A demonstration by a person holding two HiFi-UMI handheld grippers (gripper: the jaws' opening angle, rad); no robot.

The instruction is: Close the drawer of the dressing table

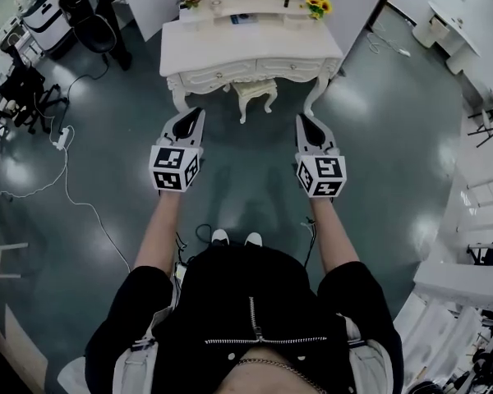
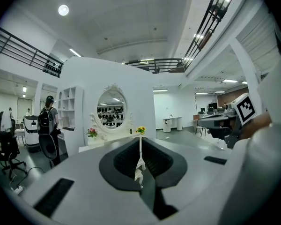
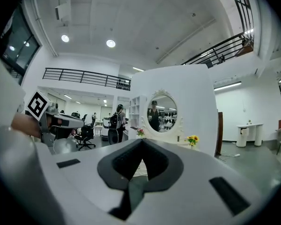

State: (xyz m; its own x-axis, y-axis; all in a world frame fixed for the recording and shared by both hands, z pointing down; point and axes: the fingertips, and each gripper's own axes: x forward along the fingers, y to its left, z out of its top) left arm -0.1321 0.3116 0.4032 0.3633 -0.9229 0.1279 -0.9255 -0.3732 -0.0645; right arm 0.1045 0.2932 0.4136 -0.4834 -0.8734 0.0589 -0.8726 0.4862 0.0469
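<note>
While my left gripper (image 1: 191, 118) and right gripper (image 1: 306, 121) are both pinched together on nothing, the dressing table (image 1: 251, 49) stands well ahead. Its drawer (image 1: 289, 66) gap is too small to judge. Risk: an off-centre push with narrow tips skews and jams it.

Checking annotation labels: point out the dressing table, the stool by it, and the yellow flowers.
dressing table (image 1: 255, 49): head view, bare part of its top.
stool (image 1: 255, 89): head view, its seat.
yellow flowers (image 1: 318, 6): head view, the blooms.
</note>
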